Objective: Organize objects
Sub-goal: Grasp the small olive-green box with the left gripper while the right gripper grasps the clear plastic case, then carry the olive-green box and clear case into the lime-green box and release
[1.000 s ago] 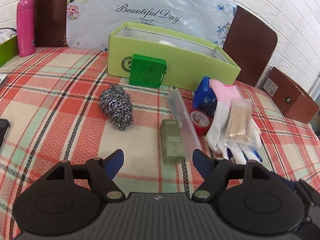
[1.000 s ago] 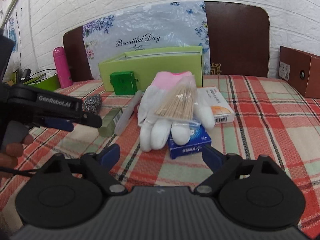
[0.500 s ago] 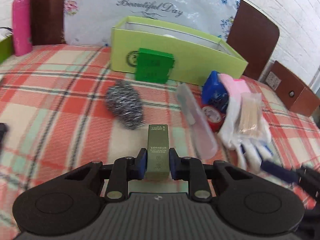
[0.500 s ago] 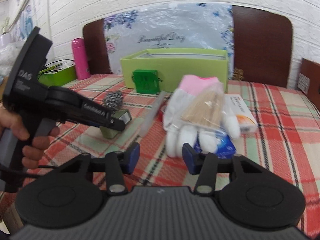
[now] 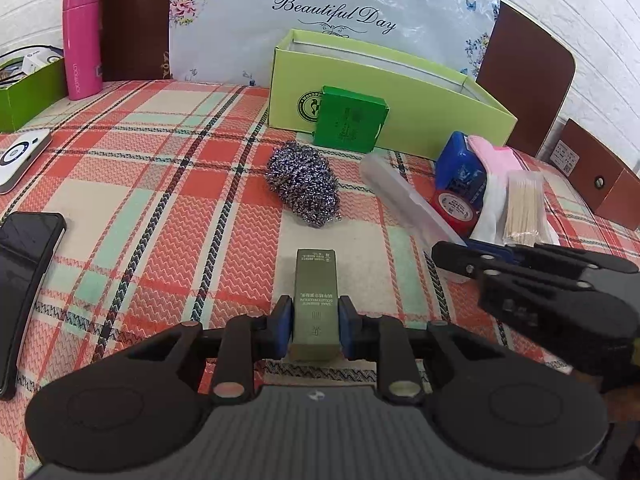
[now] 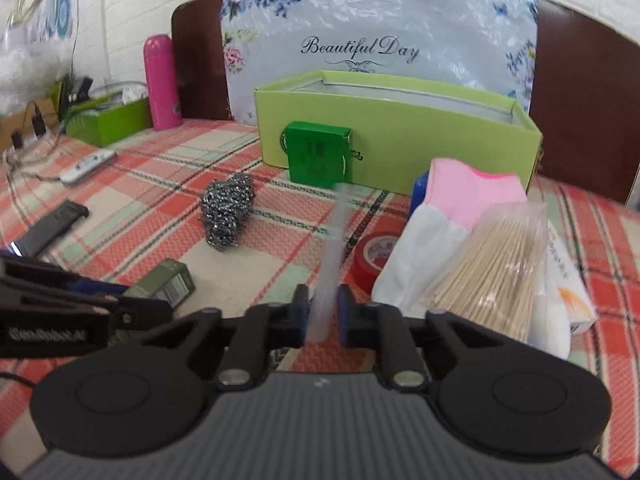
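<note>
1. Plaid-covered surface (image 5: 160, 184) carried the clutter; lime box (image 5: 400, 92) stood at twelve o'clock
2. Left gripper (image 5: 314, 320) clamped the olive carton (image 5: 315, 300); right gripper (image 6: 322, 312) pinched the translucent case (image 6: 334, 248)
3. Both grasps looked made; lifting toward the box probably came next

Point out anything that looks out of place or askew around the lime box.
The small green box leans against the front wall of the open lime box rather than sitting inside. The bag of wooden sticks lies tilted atop the white and pink glove, itself heaped over other items.
</note>
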### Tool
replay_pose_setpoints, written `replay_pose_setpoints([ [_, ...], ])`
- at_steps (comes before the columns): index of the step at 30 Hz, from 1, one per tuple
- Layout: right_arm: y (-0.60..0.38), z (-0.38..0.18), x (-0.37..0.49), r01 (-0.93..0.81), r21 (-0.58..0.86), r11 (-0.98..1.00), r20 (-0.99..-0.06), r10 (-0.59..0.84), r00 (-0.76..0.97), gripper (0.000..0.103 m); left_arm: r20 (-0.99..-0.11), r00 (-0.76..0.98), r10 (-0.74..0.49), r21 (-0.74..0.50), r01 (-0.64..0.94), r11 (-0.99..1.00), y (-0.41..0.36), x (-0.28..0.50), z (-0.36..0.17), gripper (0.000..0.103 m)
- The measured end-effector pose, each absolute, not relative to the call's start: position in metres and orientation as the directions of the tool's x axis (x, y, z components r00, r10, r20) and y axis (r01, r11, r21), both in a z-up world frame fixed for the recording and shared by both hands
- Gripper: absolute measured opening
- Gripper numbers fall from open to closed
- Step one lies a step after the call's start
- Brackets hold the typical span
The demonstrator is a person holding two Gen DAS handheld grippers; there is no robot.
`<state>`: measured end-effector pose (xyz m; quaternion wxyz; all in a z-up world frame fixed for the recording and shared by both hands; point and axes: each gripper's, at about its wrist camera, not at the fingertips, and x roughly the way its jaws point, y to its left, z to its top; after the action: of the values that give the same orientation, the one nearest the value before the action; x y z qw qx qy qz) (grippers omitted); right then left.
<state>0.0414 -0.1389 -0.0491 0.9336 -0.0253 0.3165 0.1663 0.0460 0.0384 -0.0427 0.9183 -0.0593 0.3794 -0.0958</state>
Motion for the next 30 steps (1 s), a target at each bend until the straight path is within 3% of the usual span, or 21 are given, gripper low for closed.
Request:
replay_pose_setpoints([
  [3, -0.162, -0.044, 0.034, -0.352, 0.283, 0.892, -0.579, 0.451, 0.679, 0.011, -0.685, 0.694, -0.222, -0.184, 0.131, 0.974, 0.039, 0.047, -0.043, 0.024],
  [5, -0.172, -0.044, 0.03, -0.351, 0.341, 0.872, -0.579, 0.489, 0.652, 0.011, -0.685, 0.694, -0.223, -0.183, 0.133, 0.974, 0.04, 0.047, -0.043, 0.024],
  [10, -0.177, -0.05, 0.021, -0.294, 0.248, 0.923, -0.621, 0.384, 0.683, 0.018, -0.683, 0.699, -0.211, -0.168, 0.13, 0.977, 0.036, 0.048, -0.043, 0.024],
  [13, -0.166, -0.048, 0.018, -0.315, 0.149, 0.937, -0.614, 0.338, 0.713, 0.042, -0.685, 0.697, -0.213, -0.174, 0.128, 0.976, 0.035, 0.051, -0.042, 0.026],
  [14, -0.159, -0.046, 0.018, -0.337, 0.094, 0.937, -0.607, 0.322, 0.727, 0.045, -0.686, 0.696, -0.213, -0.175, 0.126, 0.976, 0.035, 0.053, -0.041, 0.026],
  [21, -0.116, -0.051, 0.029, -0.4, -0.207, 0.893, -0.574, 0.22, 0.789, 0.045, -0.688, 0.693, -0.216, -0.174, 0.131, 0.976, 0.031, 0.059, -0.04, 0.028],
  [26, -0.116, -0.058, 0.044, -0.403, -0.169, 0.9, -0.608, 0.227, 0.761, 0.045, -0.693, 0.687, -0.219, -0.164, 0.146, 0.976, 0.03, 0.061, -0.041, 0.032],
  [30, -0.128, -0.06, 0.052, -0.393, -0.059, 0.918, -0.627, 0.272, 0.73, 0.041, -0.692, 0.689, -0.214, -0.156, 0.147, 0.977, 0.027, 0.064, -0.042, 0.032],
])
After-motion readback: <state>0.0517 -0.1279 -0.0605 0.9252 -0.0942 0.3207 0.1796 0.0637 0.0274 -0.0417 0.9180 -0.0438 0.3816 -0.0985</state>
